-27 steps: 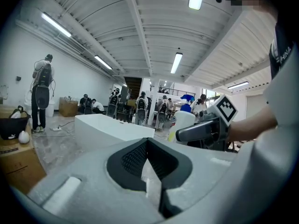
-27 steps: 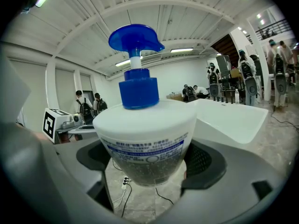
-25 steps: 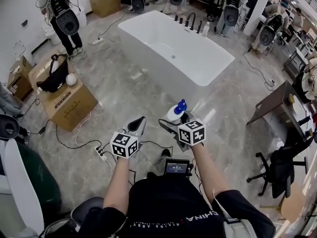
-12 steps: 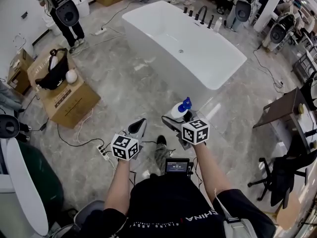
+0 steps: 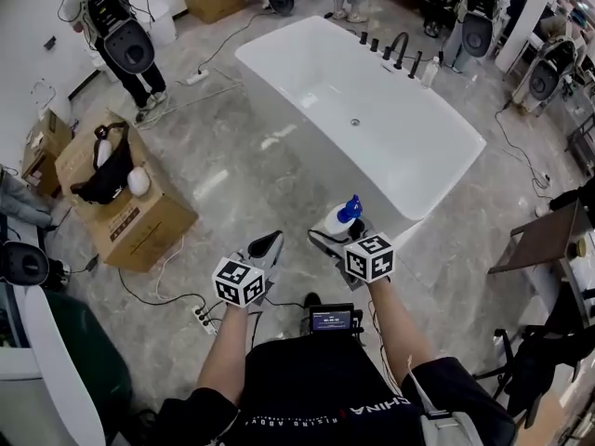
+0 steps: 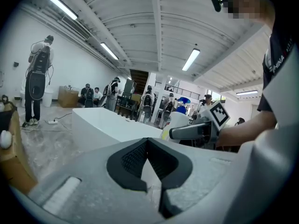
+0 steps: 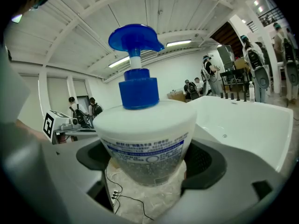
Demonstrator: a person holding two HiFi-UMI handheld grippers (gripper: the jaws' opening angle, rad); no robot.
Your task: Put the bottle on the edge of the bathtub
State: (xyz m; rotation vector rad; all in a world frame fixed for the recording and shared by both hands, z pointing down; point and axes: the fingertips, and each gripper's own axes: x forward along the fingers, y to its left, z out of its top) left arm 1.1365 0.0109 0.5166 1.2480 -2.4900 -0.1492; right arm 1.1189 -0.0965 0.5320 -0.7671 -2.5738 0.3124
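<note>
1. The right gripper, at lower centre of the head view, is clenched around the white bottle, holding it upright in the air.
2. The left gripper, just to its left, has its jaws pressed together on nothing.
3. The bathtub fills the upper centre, with its near corner just beyond the bottle. Pickup looks done; reaching the rim and setting the bottle down remain.

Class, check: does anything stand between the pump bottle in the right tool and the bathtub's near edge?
Nothing visible does. The pump bottle, held in the right tool, faces the bathtub rim across bare floor.
</note>
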